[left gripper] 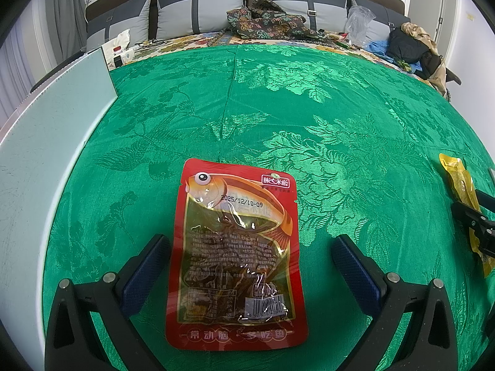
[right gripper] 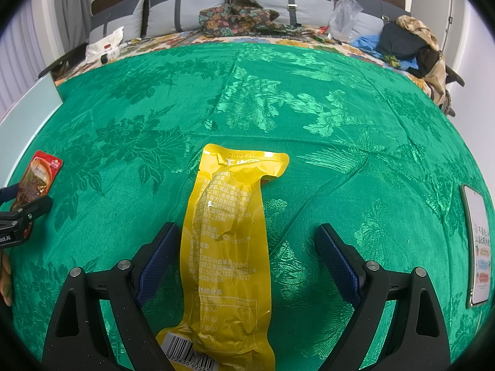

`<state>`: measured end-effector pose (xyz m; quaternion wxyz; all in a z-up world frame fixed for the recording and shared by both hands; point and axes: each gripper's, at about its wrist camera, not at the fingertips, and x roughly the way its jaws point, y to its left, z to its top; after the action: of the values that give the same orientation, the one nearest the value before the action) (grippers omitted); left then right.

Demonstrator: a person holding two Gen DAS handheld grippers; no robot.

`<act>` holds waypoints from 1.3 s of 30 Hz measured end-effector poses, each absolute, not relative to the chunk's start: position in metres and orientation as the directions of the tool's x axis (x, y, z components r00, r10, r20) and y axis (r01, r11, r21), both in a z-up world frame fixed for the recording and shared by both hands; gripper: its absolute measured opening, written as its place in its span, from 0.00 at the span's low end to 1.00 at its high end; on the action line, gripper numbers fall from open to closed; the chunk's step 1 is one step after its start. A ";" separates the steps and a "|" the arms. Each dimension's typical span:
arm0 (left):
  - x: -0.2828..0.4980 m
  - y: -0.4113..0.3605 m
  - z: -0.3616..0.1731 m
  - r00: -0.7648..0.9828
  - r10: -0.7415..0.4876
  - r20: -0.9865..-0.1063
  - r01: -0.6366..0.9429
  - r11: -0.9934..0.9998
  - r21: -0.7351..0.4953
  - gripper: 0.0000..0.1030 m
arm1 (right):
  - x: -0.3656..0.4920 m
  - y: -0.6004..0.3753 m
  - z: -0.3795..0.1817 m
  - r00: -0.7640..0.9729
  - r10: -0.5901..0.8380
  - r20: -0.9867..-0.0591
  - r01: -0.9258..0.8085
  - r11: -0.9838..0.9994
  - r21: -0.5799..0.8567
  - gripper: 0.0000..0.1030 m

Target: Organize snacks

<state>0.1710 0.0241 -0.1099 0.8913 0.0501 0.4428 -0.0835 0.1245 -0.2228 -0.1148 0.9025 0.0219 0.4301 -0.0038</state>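
A red fish-snack packet (left gripper: 236, 256) lies flat on the green cloth (left gripper: 278, 108), between the spread fingers of my left gripper (left gripper: 250, 259), which is open around it without touching. A long yellow snack packet (right gripper: 229, 253) lies lengthwise between the fingers of my right gripper (right gripper: 250, 250), also open; its left pad (right gripper: 161, 253) sits close to the packet's edge. The yellow packet (left gripper: 464, 198) shows at the right edge of the left wrist view with the other gripper over it. At the left edge of the right wrist view, the red packet (right gripper: 35, 182) appears.
A pale board or box (left gripper: 46, 142) stands along the cloth's left side. A white card (right gripper: 478, 247) lies at the right. Behind are grey cushions (left gripper: 198, 6), patterned fabric (left gripper: 269, 21), a plastic bag (left gripper: 359, 21) and piled clothes (left gripper: 411, 46).
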 end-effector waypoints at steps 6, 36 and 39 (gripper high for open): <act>0.171 0.024 -0.110 0.594 -0.105 -0.798 0.193 0.981 0.015 1.00 | 0.125 -0.222 -0.115 0.630 0.012 -0.776 0.026 0.999 0.036 0.90; 0.181 0.026 -0.106 0.483 -0.125 -0.867 0.277 0.961 0.016 1.00 | 0.125 -0.222 -0.115 0.630 0.012 -0.776 0.026 0.999 0.036 0.90; 0.185 0.027 -0.105 0.424 -0.118 -0.898 0.299 0.954 0.016 1.00 | 0.125 -0.222 -0.115 0.630 0.012 -0.777 0.026 0.999 0.036 0.90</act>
<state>0.1851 0.0270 -0.1051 0.8395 0.0867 0.5219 -0.1240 0.1249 -0.2218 -0.1151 0.9025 0.0220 0.4301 -0.0040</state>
